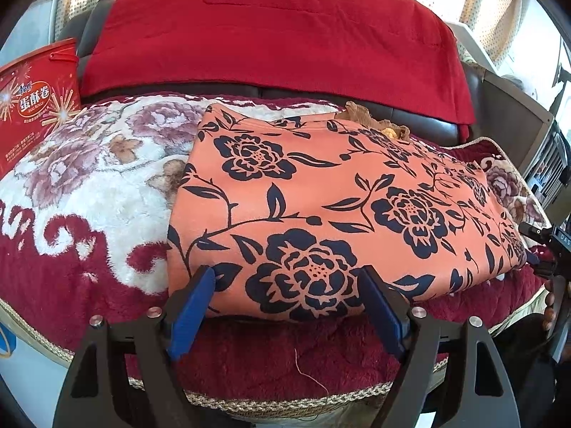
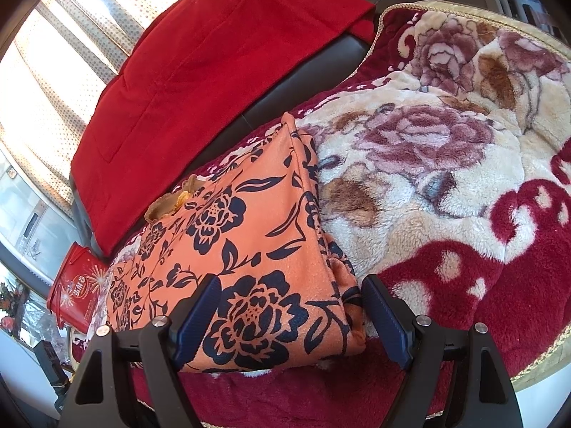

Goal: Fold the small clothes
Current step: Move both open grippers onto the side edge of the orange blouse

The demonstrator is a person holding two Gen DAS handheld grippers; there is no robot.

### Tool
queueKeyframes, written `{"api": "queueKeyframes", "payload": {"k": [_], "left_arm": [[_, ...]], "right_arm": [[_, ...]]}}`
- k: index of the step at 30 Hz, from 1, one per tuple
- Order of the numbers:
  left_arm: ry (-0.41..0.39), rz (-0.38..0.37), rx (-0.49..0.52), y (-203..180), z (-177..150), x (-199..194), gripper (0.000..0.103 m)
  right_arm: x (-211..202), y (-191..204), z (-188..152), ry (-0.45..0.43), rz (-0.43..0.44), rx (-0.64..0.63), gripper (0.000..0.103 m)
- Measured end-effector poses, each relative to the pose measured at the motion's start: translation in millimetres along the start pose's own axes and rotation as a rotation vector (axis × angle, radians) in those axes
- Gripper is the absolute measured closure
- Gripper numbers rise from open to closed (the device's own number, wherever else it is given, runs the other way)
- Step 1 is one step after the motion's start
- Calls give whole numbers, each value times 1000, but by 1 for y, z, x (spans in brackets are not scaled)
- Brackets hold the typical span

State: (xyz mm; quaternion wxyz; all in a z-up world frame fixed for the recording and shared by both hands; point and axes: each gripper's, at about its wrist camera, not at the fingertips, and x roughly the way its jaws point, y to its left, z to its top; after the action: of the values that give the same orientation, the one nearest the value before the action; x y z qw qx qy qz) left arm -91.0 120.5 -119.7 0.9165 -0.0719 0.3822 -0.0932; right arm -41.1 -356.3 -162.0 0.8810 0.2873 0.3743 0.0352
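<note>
Orange fabric printed with dark navy roses fills the middle of both views: a folded orange floral garment (image 1: 321,207) lying flat on a plush maroon-and-cream flowered blanket (image 1: 89,185) that covers the seat of a dark leather sofa (image 1: 410,114). We see the garment's near edge reaching between the blue-padded fingers of our left gripper (image 1: 285,303), whose jaws stand wide apart and press on nothing. Our right gripper (image 2: 291,315) is likewise spread wide, its pads on either side of the garment's near right corner without clamping it. A small tan crocheted piece (image 1: 374,121) peeks out at the garment's far edge. Behind, a plain red quilted cloth (image 1: 271,32) is draped over the sofa back. At the far left in the left wrist view stands a red egg-roll tin with firework print (image 1: 32,100), on the blanket's edge. A loose thread (image 1: 307,374) lies on the maroon pile near us.
</note>
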Motion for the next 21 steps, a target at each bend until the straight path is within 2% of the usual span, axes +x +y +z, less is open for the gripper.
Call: {"api": "queueKeyframes", "payload": {"k": [8, 18, 21], "left_arm": [[-14, 14, 3, 0, -1, -3, 21], [-3, 101, 134, -26, -10, 2, 21], [-1, 100, 143, -31, -14, 1, 21]], "right_arm": [[-11, -6, 1, -43, 16, 21, 20], [-30, -30, 3, -92, 59, 85, 20], [-36, -38, 4, -106, 91, 120, 20]]}}
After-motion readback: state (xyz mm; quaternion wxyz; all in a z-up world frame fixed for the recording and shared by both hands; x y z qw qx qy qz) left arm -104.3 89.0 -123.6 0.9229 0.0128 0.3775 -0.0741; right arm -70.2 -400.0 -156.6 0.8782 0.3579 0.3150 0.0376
